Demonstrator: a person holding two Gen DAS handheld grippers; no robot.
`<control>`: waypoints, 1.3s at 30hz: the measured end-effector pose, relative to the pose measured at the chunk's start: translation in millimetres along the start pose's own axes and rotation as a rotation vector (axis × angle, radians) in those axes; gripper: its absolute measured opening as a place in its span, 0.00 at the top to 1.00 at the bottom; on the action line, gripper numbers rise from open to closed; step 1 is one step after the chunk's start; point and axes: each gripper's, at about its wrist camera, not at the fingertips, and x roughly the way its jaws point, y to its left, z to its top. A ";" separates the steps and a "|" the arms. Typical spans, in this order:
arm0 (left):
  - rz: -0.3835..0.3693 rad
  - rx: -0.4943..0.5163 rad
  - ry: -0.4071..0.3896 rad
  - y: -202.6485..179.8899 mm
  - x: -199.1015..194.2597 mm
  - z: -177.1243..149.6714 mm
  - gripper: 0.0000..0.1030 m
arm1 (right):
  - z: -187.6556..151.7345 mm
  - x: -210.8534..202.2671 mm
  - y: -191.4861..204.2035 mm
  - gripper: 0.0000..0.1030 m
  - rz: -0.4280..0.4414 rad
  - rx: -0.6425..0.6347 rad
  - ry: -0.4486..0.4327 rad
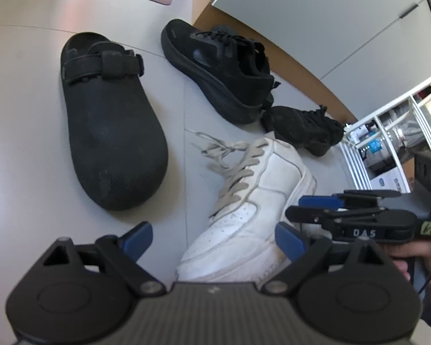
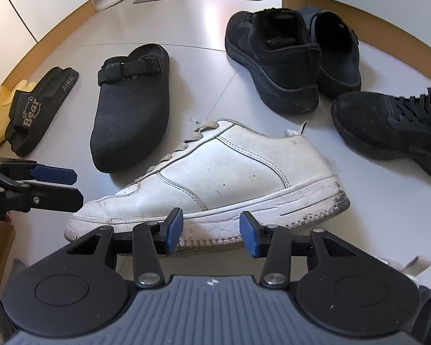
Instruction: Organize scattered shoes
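White sneaker: on the floor just ahead of my right gripper, jaws part-spread and empty beside its sole, toe between my wide-spread left gripper; likely light, stiff-soled, soft-collared; best pinched at the heel collar.

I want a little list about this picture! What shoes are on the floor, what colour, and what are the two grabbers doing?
floor: pale grey floor
white sneaker: lying in the middle, grey laces, scuffed sole
black clog: with a strap, beside the white sneaker
black sneakers: one farther back, one nearer
dark slip-on shoe: behind the far black sneaker
black slide sandal: says "Bear"
left gripper: open wide, over the white sneaker's toe
right gripper: open, at the sneaker's sole, not gripping it
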 end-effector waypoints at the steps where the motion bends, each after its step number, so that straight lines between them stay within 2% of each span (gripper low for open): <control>1: 0.000 -0.003 -0.002 0.4 0.3 1.8 0.11 | -0.2 0.4 1.7 0.54 -0.010 0.024 0.008; 8: -0.035 -0.024 -0.019 0.8 2.0 6.7 0.11 | -1.7 -3.4 11.5 0.54 -0.070 0.035 0.050; 13: -0.050 -0.043 -0.022 3.3 1.9 5.1 0.11 | -0.8 -7.3 23.9 0.63 -0.130 -0.011 0.077; 16: -0.057 -0.044 -0.024 4.9 0.8 4.6 0.11 | -1.4 -10.1 25.9 0.63 -0.148 -0.007 0.104; 22: -0.071 -0.066 -0.026 6.5 4.9 3.2 0.11 | -10.9 -13.9 27.0 0.64 -0.190 0.001 0.211; 28: -0.082 -0.051 -0.010 2.4 8.6 -0.3 0.11 | -38.1 -38.6 9.7 0.60 -0.170 0.178 0.183; 32: -0.096 -0.038 0.017 -2.2 13.8 -3.4 0.11 | -51.9 -38.1 10.5 0.60 -0.187 0.215 0.221; 33: -0.098 -0.030 0.022 -3.8 14.7 -4.2 0.11 | -54.4 -40.3 12.2 0.61 -0.172 0.229 0.212; 34: -0.099 -0.025 0.027 -5.1 15.6 -5.2 0.11 | -55.3 -41.6 13.9 0.55 -0.158 0.235 0.207; 39: -0.092 -0.028 0.042 -5.9 19.2 -7.6 0.11 | -54.0 -48.6 18.2 0.55 -0.121 0.280 0.191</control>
